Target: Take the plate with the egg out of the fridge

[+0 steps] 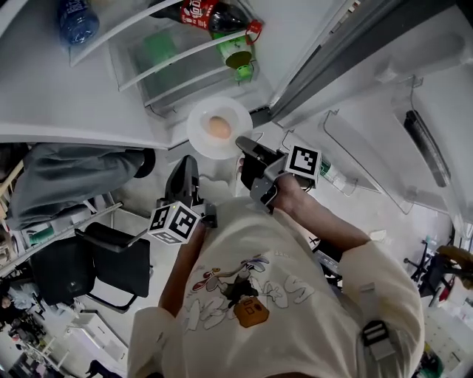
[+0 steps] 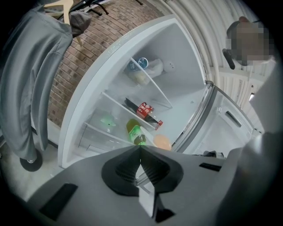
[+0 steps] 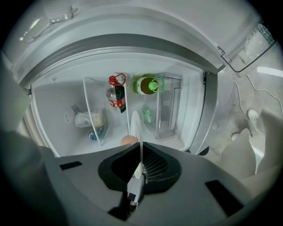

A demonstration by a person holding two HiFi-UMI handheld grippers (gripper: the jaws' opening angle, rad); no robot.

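**Markings.** The dark plastic cola bottle [image 1: 211,13], lying on a glass shelf at the top of the head view, has a red label with white script. The script is too small to be read with certainty. The green bottle with a green cap [image 1: 236,53] below it has a pale label whose print is not legible. Black-and-white square markers are seen on the cube of each gripper.

**Right gripper.** The right gripper [image 1: 242,142] is closed almost fully on the rim of the round white plate [image 1: 199,125]. In the right gripper view the plate [image 3: 134,126] is seen edge-on as a thin white line pinched between the pads of the right gripper [image 3: 140,145]. The brown egg [image 3: 128,141] shows just left of it.

**Left gripper.** The left gripper [image 2: 140,149] is shown with its jaws together and nothing between them. In the head view the left gripper [image 1: 189,161] is held just below the plate and apart from it.

**Location of the plate.** The plate, with the egg [image 1: 218,127] at its centre, is found at upper centre of the head view, at the front of the open white fridge [image 3: 190,66]. Whether it rests on anything cannot be told.

**Differences between views.**
- Only the head view shows the whole plate face, the blue-capped water bottle [image 1: 76,21] and the black chair [image 1: 96,262].
- Only the left gripper view shows the brick wall [image 2: 84,53]. There the egg [image 2: 162,142] is seen, but the plate is not made out.
- The grey jacket [image 2: 31,88] appears at the left of that view and of the head view.
- Only the right gripper view shows a clear bag [image 3: 86,119] on a shelf.
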